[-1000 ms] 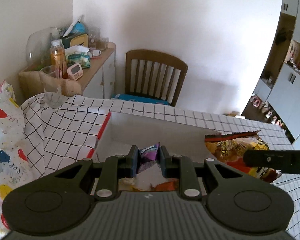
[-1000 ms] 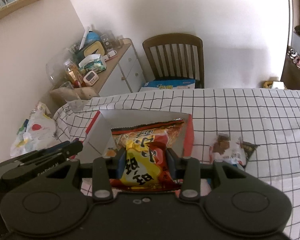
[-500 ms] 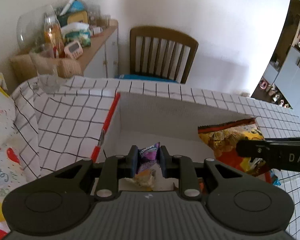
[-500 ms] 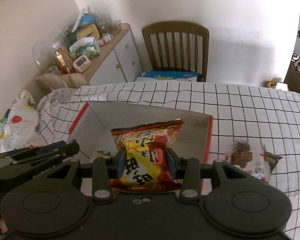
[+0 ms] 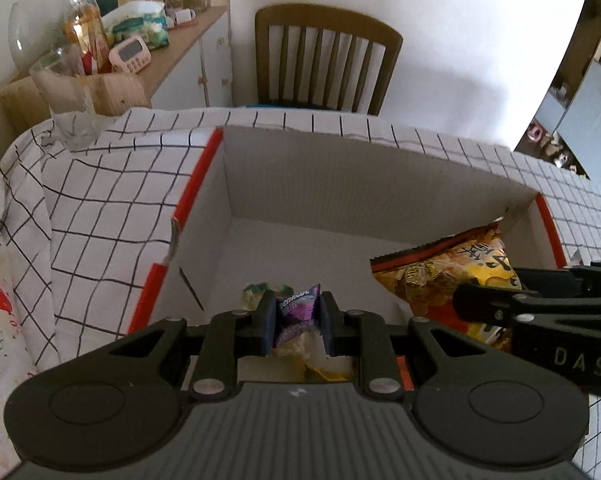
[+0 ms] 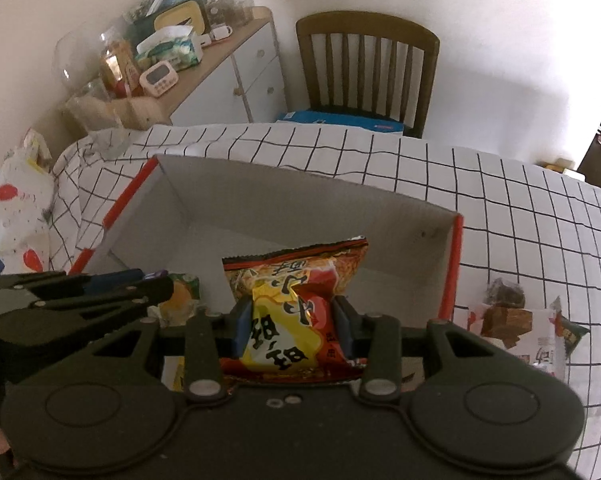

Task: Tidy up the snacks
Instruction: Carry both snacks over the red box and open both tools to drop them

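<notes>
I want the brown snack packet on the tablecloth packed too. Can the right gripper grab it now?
Probably not yet. The right gripper is shut on the chip bag over the box. The brown snack packet lies unblocked beside the box.

One open cardboard box (image 6: 308, 200) is sitting on the checked cloth, and two grippers are each clamping one packet: a purple one (image 5: 296, 312) and a red-and-yellow one (image 6: 296, 320). One more snack packet (image 6: 516, 328) is lying outside the box, and one wooden chair (image 6: 368, 64) is standing behind.
</notes>
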The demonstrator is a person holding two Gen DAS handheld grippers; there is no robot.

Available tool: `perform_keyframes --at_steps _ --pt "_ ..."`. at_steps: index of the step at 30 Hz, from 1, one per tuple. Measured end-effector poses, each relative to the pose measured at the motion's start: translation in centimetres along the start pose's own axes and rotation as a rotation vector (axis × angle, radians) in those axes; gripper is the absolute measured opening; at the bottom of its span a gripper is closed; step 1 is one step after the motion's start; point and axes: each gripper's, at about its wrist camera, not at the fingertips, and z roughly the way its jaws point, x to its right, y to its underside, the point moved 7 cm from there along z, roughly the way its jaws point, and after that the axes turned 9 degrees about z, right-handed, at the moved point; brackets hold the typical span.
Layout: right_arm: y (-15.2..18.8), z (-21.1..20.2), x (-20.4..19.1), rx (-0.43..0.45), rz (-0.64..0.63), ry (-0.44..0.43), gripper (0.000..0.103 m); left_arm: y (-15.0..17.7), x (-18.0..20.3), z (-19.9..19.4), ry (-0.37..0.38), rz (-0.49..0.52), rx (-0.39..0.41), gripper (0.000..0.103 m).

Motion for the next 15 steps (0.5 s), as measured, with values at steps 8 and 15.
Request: perform_keyframes --at_steps 8,15 --pt "0.62 0.5 -0.25 -0.029 -0.009 -0.002 0.046 0.87 0.07 0.87 0.026 -0.046 -0.051 0.023" --pt "0.81 -0.22 -0.06 -0.027 0.005 -0.017 0.056 0.75 0.1 0.37 0.044 -0.059 -0.051 0.027"
